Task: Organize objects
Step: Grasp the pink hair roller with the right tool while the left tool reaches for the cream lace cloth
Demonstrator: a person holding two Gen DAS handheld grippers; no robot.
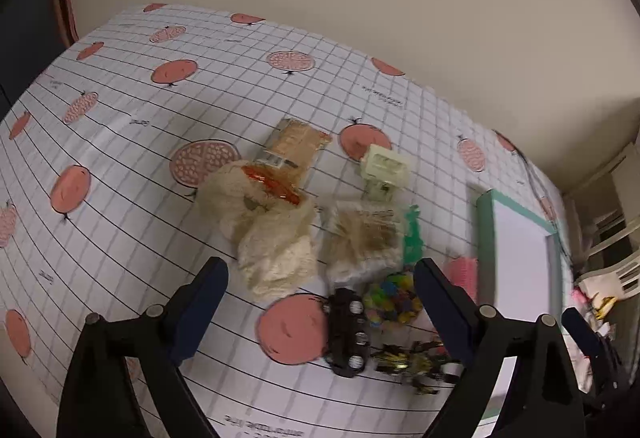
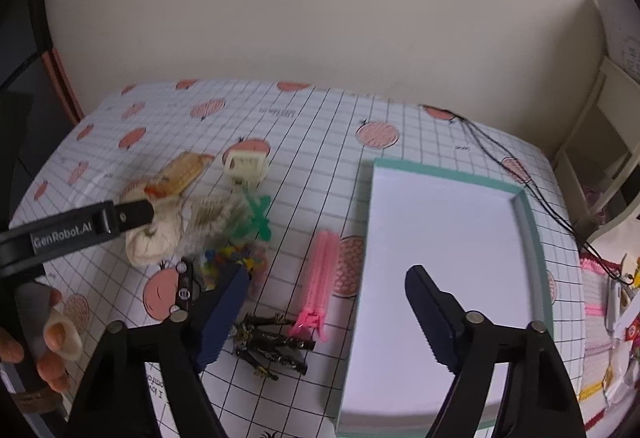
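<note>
Left wrist view: my left hand-held gripper [image 1: 320, 278] is spread wide, holding nothing, above a cluster on the desk [image 1: 120, 157]. Items there: cream knit bundle [image 1: 272, 230], cracker packet [image 1: 298, 147], cream plastic clip [image 1: 386, 163], clear bag of pale sticks [image 1: 364, 242], green plastic piece [image 1: 412, 238], bag of coloured beads [image 1: 394, 302], black battery holder [image 1: 346, 330], dark figurine [image 1: 416, 360]. Teal-rimmed tray [image 1: 486, 238] at right.

Right wrist view: my right hand-held gripper [image 2: 328, 298] is likewise spread, empty, over the tray's left edge. Pink strip bundle [image 2: 322, 270] lies just beside the tray [image 2: 536, 238]; figurine [image 2: 272, 342] near it. The tray's white floor is bare. A hand [image 2: 44, 334] grips the left tool.
</note>
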